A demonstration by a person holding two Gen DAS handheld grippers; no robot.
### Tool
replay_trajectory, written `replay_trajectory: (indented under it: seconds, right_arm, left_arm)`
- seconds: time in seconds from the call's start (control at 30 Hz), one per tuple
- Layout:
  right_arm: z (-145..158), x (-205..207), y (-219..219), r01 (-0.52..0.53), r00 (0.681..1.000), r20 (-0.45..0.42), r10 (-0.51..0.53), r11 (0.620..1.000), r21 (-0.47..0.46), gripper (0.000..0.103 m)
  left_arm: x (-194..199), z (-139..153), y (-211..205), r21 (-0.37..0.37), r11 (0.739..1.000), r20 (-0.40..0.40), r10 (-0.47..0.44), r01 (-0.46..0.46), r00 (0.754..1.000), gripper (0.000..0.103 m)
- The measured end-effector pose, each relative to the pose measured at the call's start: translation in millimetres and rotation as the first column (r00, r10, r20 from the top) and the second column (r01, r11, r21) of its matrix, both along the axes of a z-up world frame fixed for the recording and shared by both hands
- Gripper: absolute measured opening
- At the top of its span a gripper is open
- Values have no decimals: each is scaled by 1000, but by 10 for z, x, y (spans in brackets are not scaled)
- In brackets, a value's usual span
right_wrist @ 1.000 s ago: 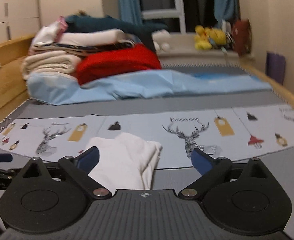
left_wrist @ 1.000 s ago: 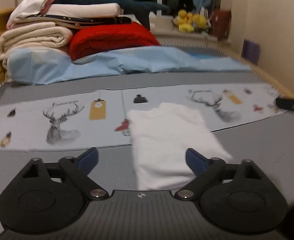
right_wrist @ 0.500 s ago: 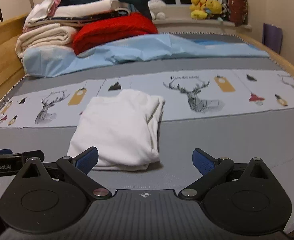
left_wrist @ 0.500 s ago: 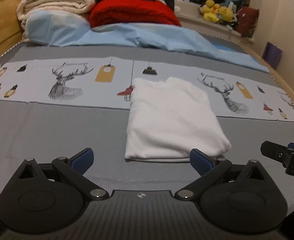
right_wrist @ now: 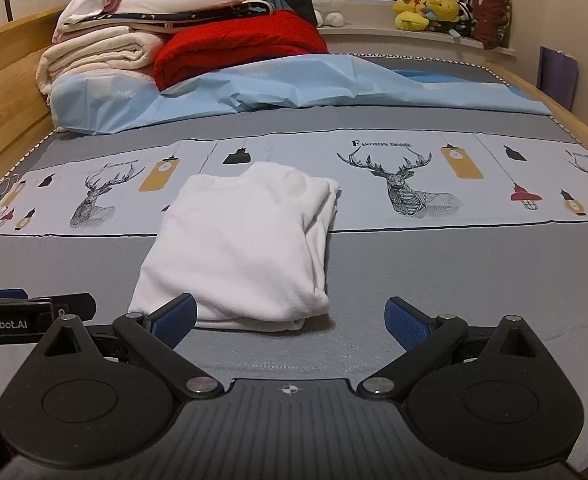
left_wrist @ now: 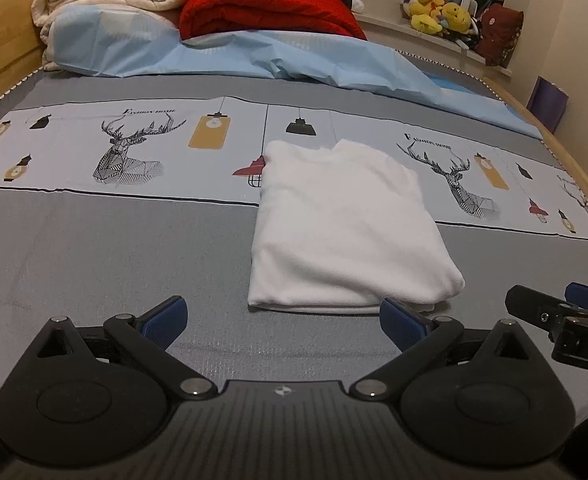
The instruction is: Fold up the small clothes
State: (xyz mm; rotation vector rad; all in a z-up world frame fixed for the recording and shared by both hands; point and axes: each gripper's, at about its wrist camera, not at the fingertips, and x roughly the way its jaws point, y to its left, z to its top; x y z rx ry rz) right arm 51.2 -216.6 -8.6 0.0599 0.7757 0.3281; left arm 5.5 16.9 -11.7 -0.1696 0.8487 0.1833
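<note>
Bed with wooden frame, grey cover with a pale printed band of deer and lamps. Folded white garment lies flat near the front edge, across band and grey. Crumpled light blue sheet behind it; red blanket and cream folded blankets stacked at the far left.

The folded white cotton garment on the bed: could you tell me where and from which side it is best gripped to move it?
Probably at the near edge of the folded white cotton garment, coming in low from the front. That edge faces both open grippers, left gripper and right gripper, and shows stacked layers, so pinching its two near corners together should keep the fold intact. The right side shows loose layer ends.
</note>
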Motion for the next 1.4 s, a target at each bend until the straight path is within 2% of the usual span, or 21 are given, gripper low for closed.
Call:
replay_trajectory:
  seconds: [1.4]
  right_arm:
    - [26,-24,19,-29,1000,7,29,1000,-12,100]
  left_arm:
    - [-32,27,-45,7,999,19,-37,37,999,102]
